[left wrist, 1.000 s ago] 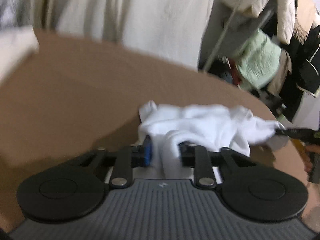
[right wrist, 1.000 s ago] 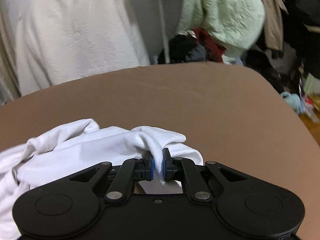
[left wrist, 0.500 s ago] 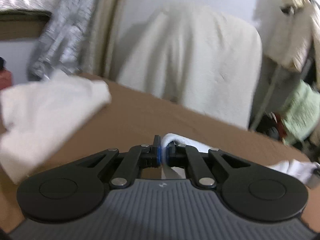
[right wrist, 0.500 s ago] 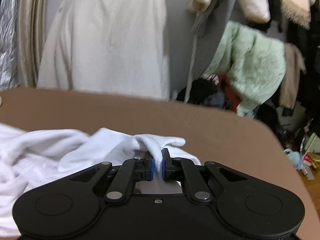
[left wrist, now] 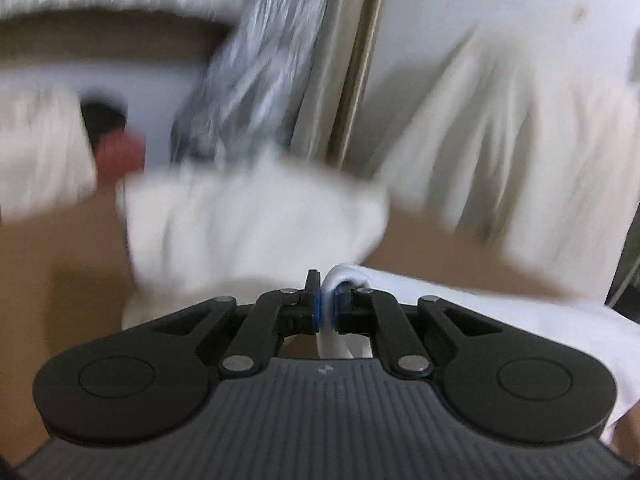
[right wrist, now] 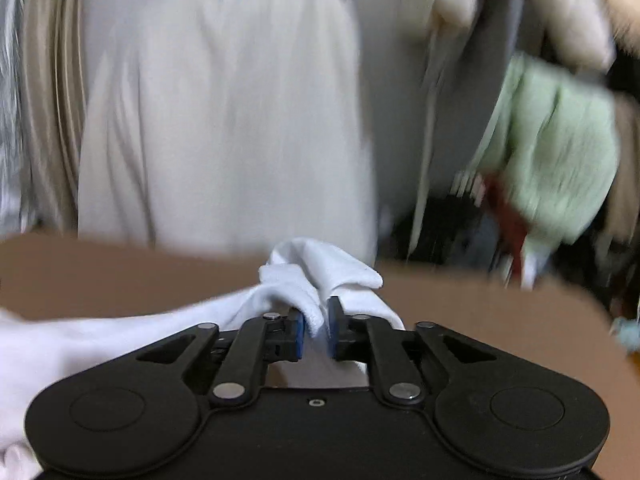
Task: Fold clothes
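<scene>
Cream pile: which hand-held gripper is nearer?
Left. The left hand-held gripper is just behind the pile; the right hand-held gripper, jaws just opened with cloth between, sees no pile.

Two grippers show, the left gripper [left wrist: 327, 312] and the right gripper [right wrist: 314, 330]. One white garment [right wrist: 316, 276] lies on one brown table [right wrist: 120, 276]. Two folded pale cloths [left wrist: 248, 224] rest farther off. One green cloth [right wrist: 560, 152] hangs behind.

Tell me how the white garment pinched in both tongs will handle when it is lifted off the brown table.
The white garment bunches into soft folds at the right tongs, so it is probably floppy and will sag between grips. It looks thin where the left tongs pinch it, so likely light. The right jaws have just been opening, so that corner may slip.
</scene>
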`<action>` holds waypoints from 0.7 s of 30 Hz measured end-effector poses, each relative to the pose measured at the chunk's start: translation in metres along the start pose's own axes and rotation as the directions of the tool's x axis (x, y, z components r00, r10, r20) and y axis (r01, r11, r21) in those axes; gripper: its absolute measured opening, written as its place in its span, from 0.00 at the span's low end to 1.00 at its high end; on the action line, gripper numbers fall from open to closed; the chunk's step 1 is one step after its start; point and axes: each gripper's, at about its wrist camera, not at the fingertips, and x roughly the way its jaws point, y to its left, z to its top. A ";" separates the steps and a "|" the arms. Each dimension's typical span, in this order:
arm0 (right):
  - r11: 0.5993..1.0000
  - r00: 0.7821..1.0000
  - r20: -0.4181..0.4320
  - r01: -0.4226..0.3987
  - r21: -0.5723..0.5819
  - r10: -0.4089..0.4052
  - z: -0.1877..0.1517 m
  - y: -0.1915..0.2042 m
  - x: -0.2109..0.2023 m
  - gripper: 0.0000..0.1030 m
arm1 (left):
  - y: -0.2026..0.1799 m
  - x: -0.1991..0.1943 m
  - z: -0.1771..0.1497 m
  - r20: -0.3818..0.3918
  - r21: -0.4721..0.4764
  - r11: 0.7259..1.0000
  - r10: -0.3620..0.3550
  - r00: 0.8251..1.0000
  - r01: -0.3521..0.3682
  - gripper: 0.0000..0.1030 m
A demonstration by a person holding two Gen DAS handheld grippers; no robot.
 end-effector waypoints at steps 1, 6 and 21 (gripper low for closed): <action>1.000 0.998 -0.053 -0.015 0.006 0.015 -0.010 0.007 0.007 0.21 | 0.003 0.009 -0.007 -0.054 0.000 1.000 0.013 0.998 -0.013 0.06; 0.972 0.968 -0.136 -0.192 0.135 0.211 -0.085 0.012 -0.025 0.38 | 0.006 0.015 -0.010 -0.136 0.023 0.997 0.071 0.988 -0.069 0.09; 0.790 0.744 -0.295 -0.609 0.073 0.600 -0.149 0.091 -0.081 0.74 | -0.018 -0.033 -0.062 -0.427 -0.058 0.998 -0.023 0.904 -0.001 0.54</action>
